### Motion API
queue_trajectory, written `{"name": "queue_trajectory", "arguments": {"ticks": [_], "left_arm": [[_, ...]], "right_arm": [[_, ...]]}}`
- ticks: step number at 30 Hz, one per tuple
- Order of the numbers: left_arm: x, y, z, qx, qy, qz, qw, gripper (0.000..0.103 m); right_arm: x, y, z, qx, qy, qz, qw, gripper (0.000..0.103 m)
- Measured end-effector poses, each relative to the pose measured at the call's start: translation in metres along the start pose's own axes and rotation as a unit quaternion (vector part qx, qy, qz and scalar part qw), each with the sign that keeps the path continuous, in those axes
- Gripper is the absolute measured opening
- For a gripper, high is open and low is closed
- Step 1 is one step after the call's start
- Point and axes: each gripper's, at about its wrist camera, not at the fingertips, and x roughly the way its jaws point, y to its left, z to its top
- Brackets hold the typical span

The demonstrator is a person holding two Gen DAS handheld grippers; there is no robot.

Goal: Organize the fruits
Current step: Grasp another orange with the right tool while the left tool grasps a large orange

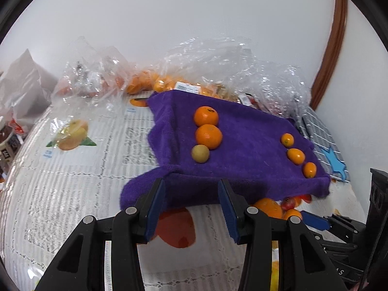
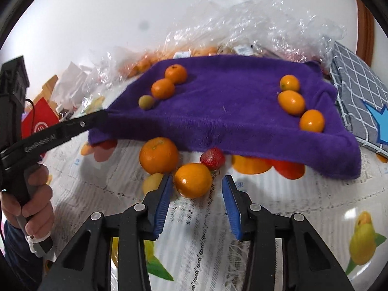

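Both jaws open: L gripper (image 1: 191, 203) at purple terry towel (image 1: 242, 140) edge; R gripper (image 2: 197, 203) just short of round orange mandarin (image 2: 192, 180).

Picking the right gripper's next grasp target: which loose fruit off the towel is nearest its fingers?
The orange just ahead of the open right gripper, beside its left finger. The bigger orange and strawberry lie farther back, by the purple towel.

Purple towel (image 2: 230, 101), orange mandarins (image 2: 163, 88), red strawberry (image 2: 213, 158), grey checked cloth (image 2: 359, 92), blue-padded claws.

three kumquats (image 2: 291, 101), one strawberry (image 2: 212, 158), one towel (image 2: 230, 101)
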Motion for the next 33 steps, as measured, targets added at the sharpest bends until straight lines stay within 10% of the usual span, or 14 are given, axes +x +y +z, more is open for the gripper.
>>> {"name": "queue_trajectory", "arguments": {"ticks": [18,33], "left_arm": [[0.012,-0.052,-0.021,0.039,0.039,-0.121,0.9911,0.051],[0.045,-0.088,-0.03,0.06,0.091,-0.065,0.9919,0.04]], "right_arm": [[-0.036,-0.074,-0.023,0.038,-0.036,-0.063,0.997,0.034],[-0.039,-0.08,-0.025,0.045,-0.04,-0.027,0.998,0.034]]}}
